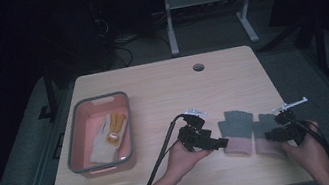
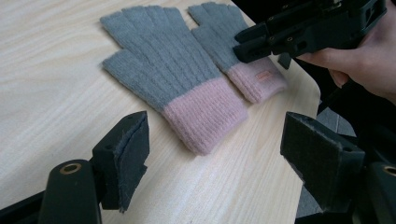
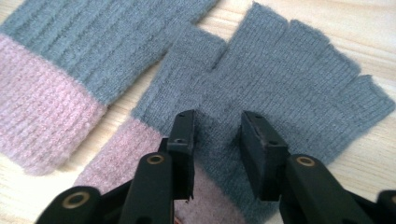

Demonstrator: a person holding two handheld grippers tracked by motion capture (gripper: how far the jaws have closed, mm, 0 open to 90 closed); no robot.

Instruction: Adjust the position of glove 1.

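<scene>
High view: two grey fingerless gloves with pink cuffs are seen side by side near the table's (image 1: pixel 160 80) front edge, the left glove (image 1: pixel 236 132) by the left gripper (image 1: pixel 221 142), the right glove (image 1: pixel 263 133) under the right gripper (image 1: pixel 270 134). A pink bin (image 1: pixel 75 143) holding other gloves is noted well to the left.

Left gripper view: jaws are spread wide, short of the left glove's cuff (image 2: pixel 205 116).

Right gripper view: jaws are set partly closed upon the right glove (image 3: pixel 280 88), fabric between them; a pinch cannot be confirmed.

In the high view the right gripper (image 1: pixel 267 135) covers part of the right glove (image 1: pixel 261 129), and the bin's (image 1: pixel 75 138) contents are too small to identify.
</scene>
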